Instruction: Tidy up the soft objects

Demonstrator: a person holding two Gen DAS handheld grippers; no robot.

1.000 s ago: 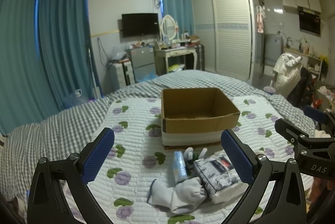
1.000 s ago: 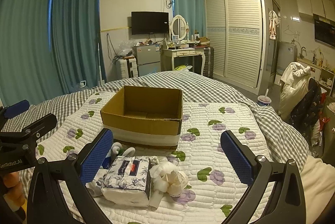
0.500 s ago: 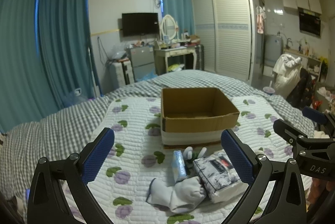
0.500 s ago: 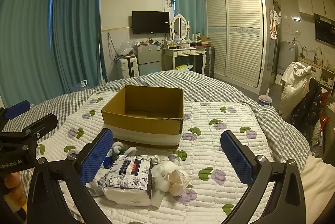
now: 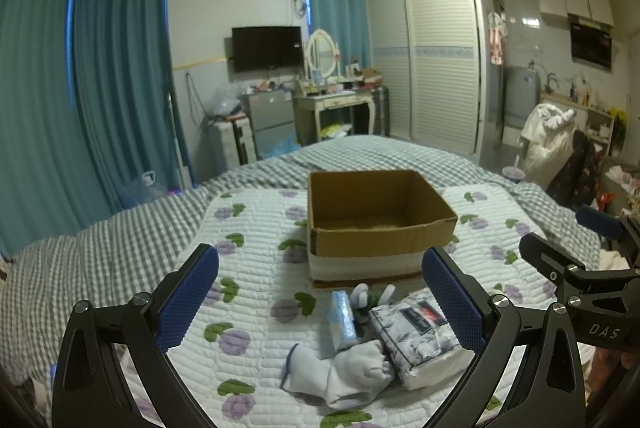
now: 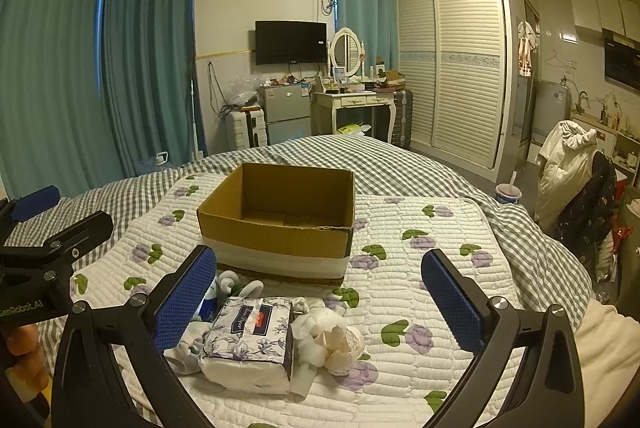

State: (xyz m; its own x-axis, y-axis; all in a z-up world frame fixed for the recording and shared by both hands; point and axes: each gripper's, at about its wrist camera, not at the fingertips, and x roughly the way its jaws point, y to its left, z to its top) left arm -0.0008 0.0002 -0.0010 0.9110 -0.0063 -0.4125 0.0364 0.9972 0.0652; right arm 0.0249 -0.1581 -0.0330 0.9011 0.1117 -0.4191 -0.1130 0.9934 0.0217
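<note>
Almost nothing has moved since a second ago: both views creep a touch, and the pile and the box lie where they lay. My left gripper (image 5: 320, 302) and my right gripper (image 6: 318, 302) hover above the bed, each with its blue pads spread wide and nothing between them.

Judging progress, I would say the task has not begun. The cardboard box (image 5: 376, 224) sits at twelve o'clock from both of my claws, on the flowered quilt (image 5: 256, 268), and as much of its inside as I can see is bare; its near corner is hidden by the front wall.

All the soft things lie in one heap just short of the box. From my left view the white socks (image 5: 340, 376) lie at six o'clock, the tissue pack (image 5: 420, 340) at four o'clock touching them, a small light-blue packet (image 5: 342, 320) stands on edge at twelve o'clock from the socks, and a small plush toy (image 5: 366, 298) peeps out behind it, too hidden to name. From my right view a cream fabric flower bundle (image 6: 332, 338) lies at three o'clock from the tissue pack, touching it.

Left to do, as I judge it: every item must go into the box, one grasp at a time. The socks look the easiest first pick for my left claw.
</note>
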